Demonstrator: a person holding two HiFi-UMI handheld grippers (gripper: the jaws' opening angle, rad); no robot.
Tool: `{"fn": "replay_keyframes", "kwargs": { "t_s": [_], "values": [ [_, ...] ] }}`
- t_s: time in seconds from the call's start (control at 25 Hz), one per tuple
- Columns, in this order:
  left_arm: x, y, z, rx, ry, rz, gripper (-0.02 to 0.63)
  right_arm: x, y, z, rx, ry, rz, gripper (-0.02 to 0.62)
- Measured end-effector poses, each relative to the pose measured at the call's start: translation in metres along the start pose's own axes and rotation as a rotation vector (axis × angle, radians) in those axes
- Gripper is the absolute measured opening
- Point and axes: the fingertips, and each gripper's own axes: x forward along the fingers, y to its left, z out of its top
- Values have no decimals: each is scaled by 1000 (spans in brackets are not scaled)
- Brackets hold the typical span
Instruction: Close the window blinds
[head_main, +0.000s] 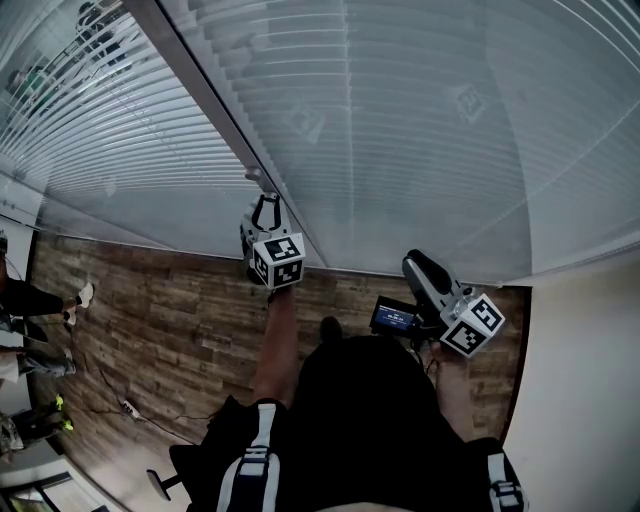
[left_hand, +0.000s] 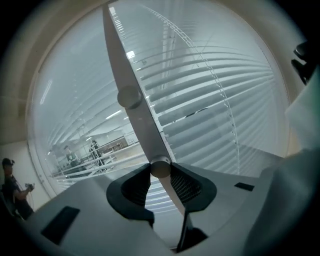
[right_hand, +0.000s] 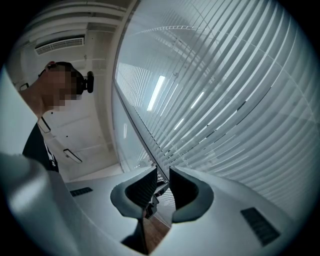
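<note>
My left gripper (head_main: 264, 207) is up at the wand (left_hand: 141, 125), and its fingers are shut on it. In the left gripper view both dark pads press against the grey rod from either side, kept apart only by the rod's own width. Above the pads the wand runs up and away past a round joint, crossing that view at a slant.

The blinds (head_main: 430, 120) hang straight behind the wand and spread out to both sides of it. In the head view, the slats to the right of the wand lie close together and read as one pale sheet. The slats (head_main: 100, 140) to the left of it stand with gaps, and I can see through them.

My right gripper (head_main: 414, 264) is lower down and well to the right of the wand, near the bottom edge of the blinds. Its fingers stand a little apart and grip nothing. In the right gripper view the gap between them shows slats above and a strip of wood floor (head_main: 150, 300) below. Something small and dark sits deep in that gap; it may be part of the gripper itself, but I cannot tell. A small lit screen (head_main: 393, 318) sits just beside that gripper, on the side nearer the wand.
</note>
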Motion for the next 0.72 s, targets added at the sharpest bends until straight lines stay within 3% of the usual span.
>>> {"fn": "replay_keyframes", "kwargs": {
  "t_s": [0.16,0.28,0.36,0.56,0.72],
  "values": [
    [1,-1,-1,70,6,21,137,1,0,0,1,-1,5,65],
    [1,0,1,3,-22,-1,137,0,1,2,1,-1,4,66],
    [0,-1,0,-102,-43,-42,138,0,0,2,2,-4,1,65],
    [-5,0,-9,-507,-96,-142,183,-1,-1,3,0,-10,-6,65],
    [-2,7,0,-625,-145,-171,181,0,-3,4,1,-7,-6,66]
  ]
}}
